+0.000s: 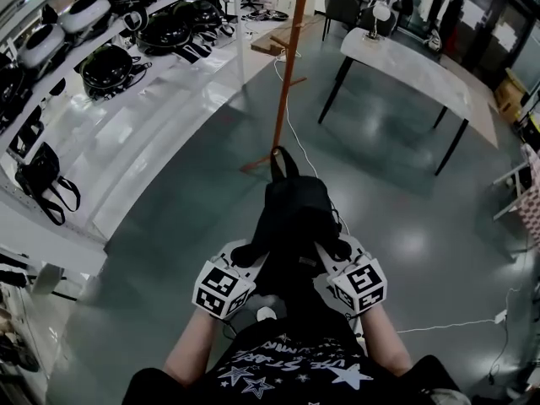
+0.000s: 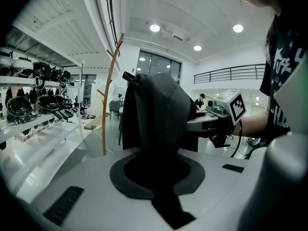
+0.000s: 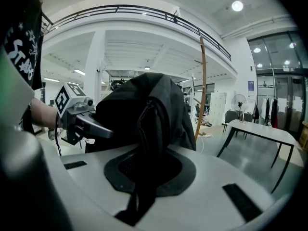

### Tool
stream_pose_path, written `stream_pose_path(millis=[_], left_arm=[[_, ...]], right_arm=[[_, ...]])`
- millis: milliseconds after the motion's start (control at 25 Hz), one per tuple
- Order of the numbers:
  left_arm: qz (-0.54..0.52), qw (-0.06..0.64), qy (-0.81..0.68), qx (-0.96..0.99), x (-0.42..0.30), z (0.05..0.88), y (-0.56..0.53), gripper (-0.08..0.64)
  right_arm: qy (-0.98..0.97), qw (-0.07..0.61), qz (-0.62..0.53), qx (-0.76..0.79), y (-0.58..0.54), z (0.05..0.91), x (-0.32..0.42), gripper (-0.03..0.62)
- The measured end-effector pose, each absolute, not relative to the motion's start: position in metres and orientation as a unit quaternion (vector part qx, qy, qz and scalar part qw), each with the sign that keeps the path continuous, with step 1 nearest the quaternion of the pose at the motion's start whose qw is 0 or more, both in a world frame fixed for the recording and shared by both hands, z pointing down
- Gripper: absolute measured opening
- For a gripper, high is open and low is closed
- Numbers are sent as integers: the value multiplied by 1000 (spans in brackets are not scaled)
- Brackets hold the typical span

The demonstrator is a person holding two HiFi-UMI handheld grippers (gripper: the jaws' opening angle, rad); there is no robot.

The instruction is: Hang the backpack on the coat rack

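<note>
A black backpack hangs between both grippers above the grey floor, its top loop pointing toward the wooden coat rack. My left gripper is shut on the backpack's left side, and its fabric fills the jaws. My right gripper is shut on the right side. The coat rack's pole stands some way ahead, left of the bag in the left gripper view, and its pole rises just right of the bag in the right gripper view.
White shelves with black helmets and bags run along the left. A white table on black legs stands ahead to the right. A white cable trails across the floor past the rack's base.
</note>
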State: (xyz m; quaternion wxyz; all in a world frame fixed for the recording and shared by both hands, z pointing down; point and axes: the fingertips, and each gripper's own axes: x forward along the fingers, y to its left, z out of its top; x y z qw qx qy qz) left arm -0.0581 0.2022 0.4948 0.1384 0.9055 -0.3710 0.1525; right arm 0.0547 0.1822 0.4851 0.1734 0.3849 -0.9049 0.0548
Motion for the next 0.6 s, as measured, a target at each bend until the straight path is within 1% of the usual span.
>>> stream_pose_path(millis=[320,600], left_arm=[[167,140,-388,896,-71,499,151,60],[177,122,-405,888,-69,494,58,60]], right_arm=[[-916,162,65,360,124,494,40,37],[-927,141,61,343,30,491,42,37]])
